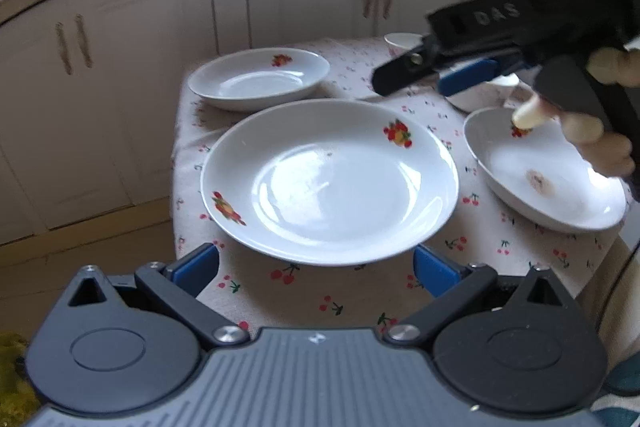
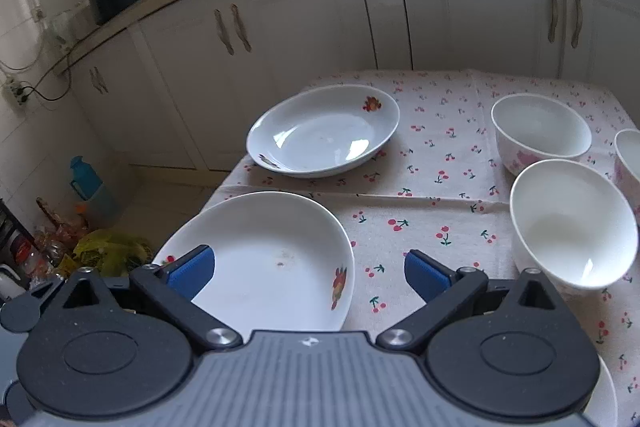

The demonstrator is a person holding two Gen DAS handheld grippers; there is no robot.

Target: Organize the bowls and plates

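Left wrist view: the left gripper (image 1: 316, 267) stands released, its blue pads spread wide just short of the near rim of the large plate (image 1: 330, 179), which lies on the cherry-print tablecloth (image 1: 400, 291) near the table's left edge. A second plate (image 1: 258, 79) sits at the far left corner. The right gripper (image 1: 424, 77), held in a hand (image 1: 600, 131), hangs released above the cloth, over the stained plate (image 1: 544, 179). Right wrist view: this gripper's left pad overlaps the near plate (image 2: 260, 259); the right pad is over bare cloth. Two white bowls (image 2: 572, 223) (image 2: 540, 131) stand toward the right edge, apart from the pads.
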